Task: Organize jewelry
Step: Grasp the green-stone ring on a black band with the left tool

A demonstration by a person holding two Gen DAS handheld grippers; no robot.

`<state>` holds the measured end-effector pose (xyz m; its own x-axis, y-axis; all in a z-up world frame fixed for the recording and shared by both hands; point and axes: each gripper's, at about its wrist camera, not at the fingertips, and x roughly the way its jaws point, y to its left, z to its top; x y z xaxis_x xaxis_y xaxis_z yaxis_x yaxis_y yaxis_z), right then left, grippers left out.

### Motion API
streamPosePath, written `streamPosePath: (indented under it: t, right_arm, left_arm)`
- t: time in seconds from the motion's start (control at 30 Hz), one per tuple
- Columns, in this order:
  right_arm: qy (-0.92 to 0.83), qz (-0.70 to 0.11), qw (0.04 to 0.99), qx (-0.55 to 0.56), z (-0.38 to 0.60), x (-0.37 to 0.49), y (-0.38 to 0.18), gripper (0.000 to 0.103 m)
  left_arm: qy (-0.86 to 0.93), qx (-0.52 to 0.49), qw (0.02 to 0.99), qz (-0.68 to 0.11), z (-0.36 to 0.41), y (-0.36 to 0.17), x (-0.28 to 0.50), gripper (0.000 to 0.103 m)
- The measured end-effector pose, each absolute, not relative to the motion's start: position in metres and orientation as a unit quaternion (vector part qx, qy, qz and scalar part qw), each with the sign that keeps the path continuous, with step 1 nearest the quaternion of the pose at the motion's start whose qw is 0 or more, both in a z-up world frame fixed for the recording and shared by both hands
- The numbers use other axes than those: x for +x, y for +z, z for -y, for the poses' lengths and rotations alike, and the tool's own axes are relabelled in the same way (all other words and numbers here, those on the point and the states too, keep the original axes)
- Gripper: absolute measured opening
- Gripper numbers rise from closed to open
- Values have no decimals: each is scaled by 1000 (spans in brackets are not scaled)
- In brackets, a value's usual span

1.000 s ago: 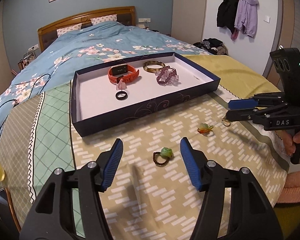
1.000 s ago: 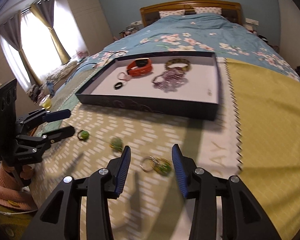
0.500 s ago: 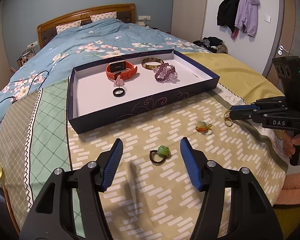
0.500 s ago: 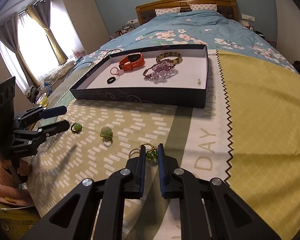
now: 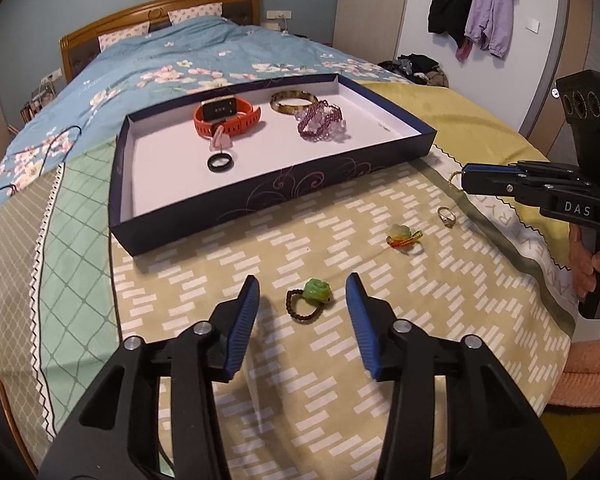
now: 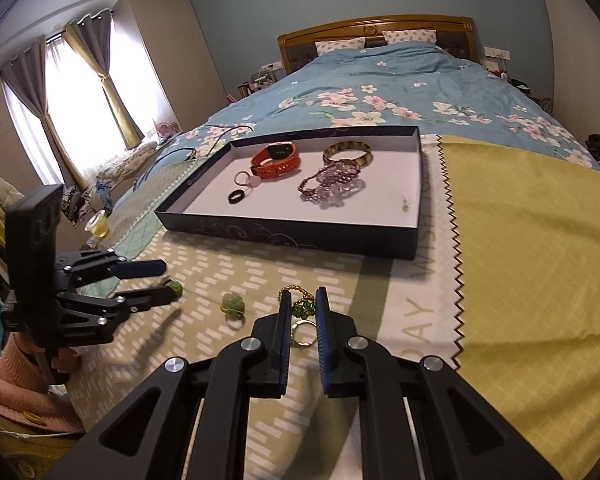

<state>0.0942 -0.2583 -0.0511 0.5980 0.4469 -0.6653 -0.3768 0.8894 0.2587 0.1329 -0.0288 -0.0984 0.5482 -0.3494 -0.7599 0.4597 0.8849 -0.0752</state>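
Bedroom, blue wall, a wide bed with floral quilt; patterned cloths spread over its foot. Landmark: the dark, white-lined jewelry box [image 5: 236, 216] lying open on the cloth. Inside it an orange watch [image 5: 226, 116], an amber bangle [image 5: 293, 100], a purple bead bracelet [image 5: 320, 124], a black ring [image 5: 220, 163] and a small pink ring [image 5: 220, 142].

Left tongs [image 5: 302, 306], on the near side of the box, are closing around a brown bead ring with a green stone [image 5: 310, 298]; pads not yet touching it. Right tongs [image 6: 302, 312], near the box's right front corner, pressed together on a gold ring with green beads [image 6: 302, 304], which seems lifted off the cloth. A yellow-green ring [image 5: 404, 236] and a thin metal ring [image 5: 447, 216] lie loose between the two tongs, on the near side of the box.

Judgement: the left should centre on the stone, not the thin band, and close fully before lifting. The right pinch looks slight; carry it low and level over the box wall, release on bare white floor, clear of the bracelet.
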Motion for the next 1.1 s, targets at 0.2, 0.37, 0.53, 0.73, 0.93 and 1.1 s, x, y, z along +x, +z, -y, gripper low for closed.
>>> streamPosePath:
  t: [0.2, 0.37, 0.53, 0.73, 0.93, 1.1]
  right_arm:
    - [239, -381, 892, 50, 252, 98, -49, 10]
    - [246, -381, 890, 53, 246, 100, -50, 10]
    - [249, -381, 889, 56, 244, 101, -51, 10]
    - [251, -377, 890, 62, 241, 102, -49, 10]
    - [253, -373, 890, 66, 239, 104, -46, 10]
    - [255, -369, 891, 67, 239, 105, -44, 10]
  left_arm:
    - [-233, 63, 872, -426, 29, -102, 137, 23]
    - [-229, 64, 874, -423, 31, -100, 134, 23]
    - [-226, 57, 879, -415, 29, -97, 131, 23]
    - [-215, 50, 886, -409, 26, -93, 130, 23]
    - [-209, 42, 890, -403, 24, -89, 129, 23]
    - [-206, 40, 895, -395, 22, -84, 128, 23]
